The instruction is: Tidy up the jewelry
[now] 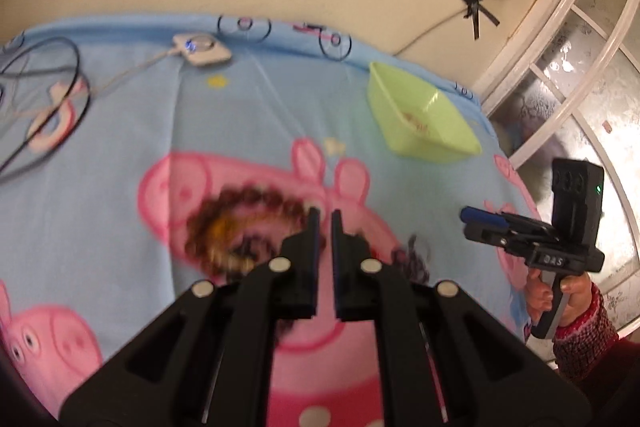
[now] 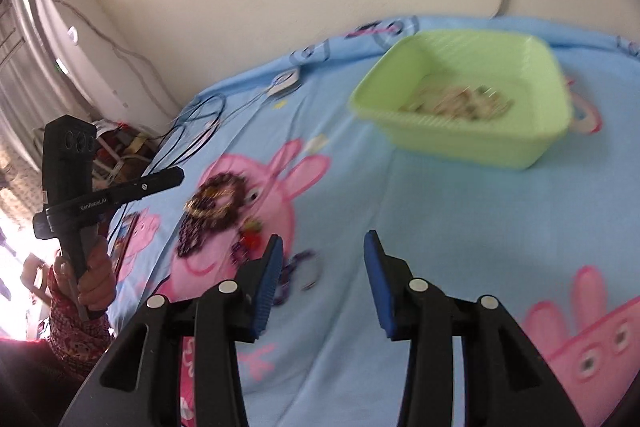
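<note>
Jewelry (image 2: 456, 103) inside basin (image 2: 476, 143) shows only beyond the spread right claw (image 2: 324, 251).

The left gripper (image 1: 325, 213) has its jaws drawn nearly together, a thin gap between them and nothing visibly pinched. The right gripper (image 2: 323, 247) has its blue-padded jaws spread wide and empty. Each is held by a hand (image 2: 94, 281) in a red patterned sleeve.

Blurred brown bead bracelets (image 1: 240, 227) heaped on sheet; green tub (image 2: 472, 99) well apart
</note>
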A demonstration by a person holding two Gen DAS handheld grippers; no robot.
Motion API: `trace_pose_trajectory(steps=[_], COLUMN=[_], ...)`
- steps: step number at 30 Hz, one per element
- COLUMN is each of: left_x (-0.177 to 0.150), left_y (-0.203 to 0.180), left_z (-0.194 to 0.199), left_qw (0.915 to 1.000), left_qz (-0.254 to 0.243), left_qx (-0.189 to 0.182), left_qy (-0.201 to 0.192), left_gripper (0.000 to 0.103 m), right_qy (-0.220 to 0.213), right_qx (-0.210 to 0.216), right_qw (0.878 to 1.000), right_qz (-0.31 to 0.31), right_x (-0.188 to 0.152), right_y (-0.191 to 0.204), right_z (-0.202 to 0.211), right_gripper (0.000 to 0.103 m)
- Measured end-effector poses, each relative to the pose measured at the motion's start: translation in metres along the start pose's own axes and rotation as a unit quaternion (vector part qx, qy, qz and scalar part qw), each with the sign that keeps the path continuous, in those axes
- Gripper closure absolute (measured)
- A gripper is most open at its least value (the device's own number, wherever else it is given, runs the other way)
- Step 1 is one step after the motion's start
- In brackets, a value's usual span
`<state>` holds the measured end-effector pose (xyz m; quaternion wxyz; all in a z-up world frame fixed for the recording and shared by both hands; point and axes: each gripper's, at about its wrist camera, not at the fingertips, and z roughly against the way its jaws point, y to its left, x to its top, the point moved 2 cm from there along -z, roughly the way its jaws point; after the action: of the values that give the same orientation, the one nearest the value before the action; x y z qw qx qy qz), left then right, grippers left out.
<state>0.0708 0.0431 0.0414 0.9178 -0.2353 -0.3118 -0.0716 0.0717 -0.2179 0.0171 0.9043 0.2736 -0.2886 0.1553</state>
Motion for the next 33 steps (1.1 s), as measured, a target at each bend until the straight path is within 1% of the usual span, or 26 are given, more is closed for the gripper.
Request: trace_pose_trajectory(steps=[2,5,7,8,9,10,11,12,13,14,15,16,18,19,20,21,22,23,24,25,28,31,33], left_x=[-0.013,-0.026,-0.032,-0.034,-0.035,-0.034,-0.034,-0.033,-0.033,-0.032,-0.033,-0.033,-0.035,-0.035,-0.036,-0.037,-0.038,-0.038,-0.039,-0.039,-0.045,-0.054,-0.061], left_y=[-0.007,-0.020,-0.025,-0.026,-0.027,-0.028,-0.028,-0.029,-0.030,-0.034,-0.036,-0.039,-0.042,-0.043,-0.041,-0.039,-0.038,-0.036,-0.034,-0.032,-0.027,-0.018,-0.010], left_z=[-0.003,-0.013,-0.025,-0.033,-0.041,-0.046,-0.051,-0.056,-0.057,-0.058,-0.060,-0.062,-0.063,-0.063,-0.065,-0.066,-0.066,-0.065,-0.064,-0.064,-0.054,-0.038,-0.025], left_qw=[0.9999,0.9992,0.9985,0.9980,0.9973,0.9970,0.9970,0.9971,0.9973,0.9973,0.9972,0.9971,0.9974,0.9972,0.9967,0.9966,0.9967,0.9967,0.9965,0.9964,0.9965,0.9978,0.9982], left_qz=[-0.008,-0.022,-0.027,-0.024,-0.019,-0.016,-0.014,-0.012,-0.013,-0.017,-0.022,-0.030,-0.042,-0.046,-0.041,-0.035,-0.033,-0.032,-0.028,-0.025,-0.021,-0.019,-0.008], left_qx=[-0.007,-0.022,-0.022,-0.020,-0.022,-0.024,-0.024,-0.021,-0.025,-0.028,-0.029,-0.029,-0.016,-0.016,-0.025,-0.030,-0.029,-0.029,-0.033,-0.036,-0.037,-0.021,-0.024], left_qy=[0.010,0.026,0.043,0.055,0.067,0.071,0.072,0.072,0.067,0.065,0.065,0.064,0.057,0.057,0.065,0.068,0.068,0.069,0.071,0.072,0.071,0.060,0.055], left_gripper=[0.099,0.099,0.098,0.097,0.093,0.081,0.066,0.060,0.054,0.052,0.052,0.053,0.056,0.066,0.083,0.086,0.091,0.095,0.096,0.096,0.096,0.097,0.097], right_qy=[0.009,0.016,0.023,0.024,0.026,0.026,0.026,0.024,0.022,0.023,0.024,0.023,0.020,0.020,0.023,0.025,0.026,0.028,0.031,0.036,0.044,0.055,0.057], right_qx=[0.003,0.003,-0.001,-0.004,-0.009,-0.013,-0.022,-0.028,-0.032,-0.036,-0.039,-0.050,-0.076,-0.083,-0.084,-0.087,-0.090,-0.084,-0.075,-0.067,-0.046,0.004,0.024], right_qw=[1.000,1.000,1.000,0.999,0.999,0.999,0.998,0.997,0.996,0.994,0.993,0.990,0.983,0.980,0.978,0.977,0.975,0.974,0.974,0.975,0.976,0.979,0.979], right_qz=[0.008,0.018,0.022,0.026,0.036,0.046,0.060,0.072,0.083,0.097,0.109,0.130,0.169,0.181,0.188,0.195,0.202,0.209,0.210,0.209,0.206,0.194,0.194], right_x=[-0.004,-0.011,-0.013,-0.015,-0.016,-0.017,-0.018,-0.019,-0.019,-0.020,-0.021,-0.022,-0.024,-0.025,-0.025,-0.025,-0.025,-0.025,-0.026,-0.026,-0.027,-0.032,-0.036], right_y=[0.007,0.015,0.018,0.020,0.024,0.026,0.030,0.033,0.036,0.039,0.042,0.046,0.052,0.055,0.057,0.059,0.061,0.064,0.067,0.070,0.083,0.102,0.113], right_z=[-0.012,-0.019,-0.025,-0.028,-0.031,-0.034,-0.037,-0.038,-0.040,-0.042,-0.043,-0.046,-0.052,-0.054,-0.056,-0.058,-0.059,-0.060,-0.061,-0.063,-0.068,-0.072,-0.074], right_gripper=[0.085,0.087,0.087,0.087,0.087,0.086,0.086,0.084,0.079,0.077,0.072,0.070,0.070,0.070,0.070,0.070,0.074,0.081,0.098,0.103,0.103,0.103,0.103])
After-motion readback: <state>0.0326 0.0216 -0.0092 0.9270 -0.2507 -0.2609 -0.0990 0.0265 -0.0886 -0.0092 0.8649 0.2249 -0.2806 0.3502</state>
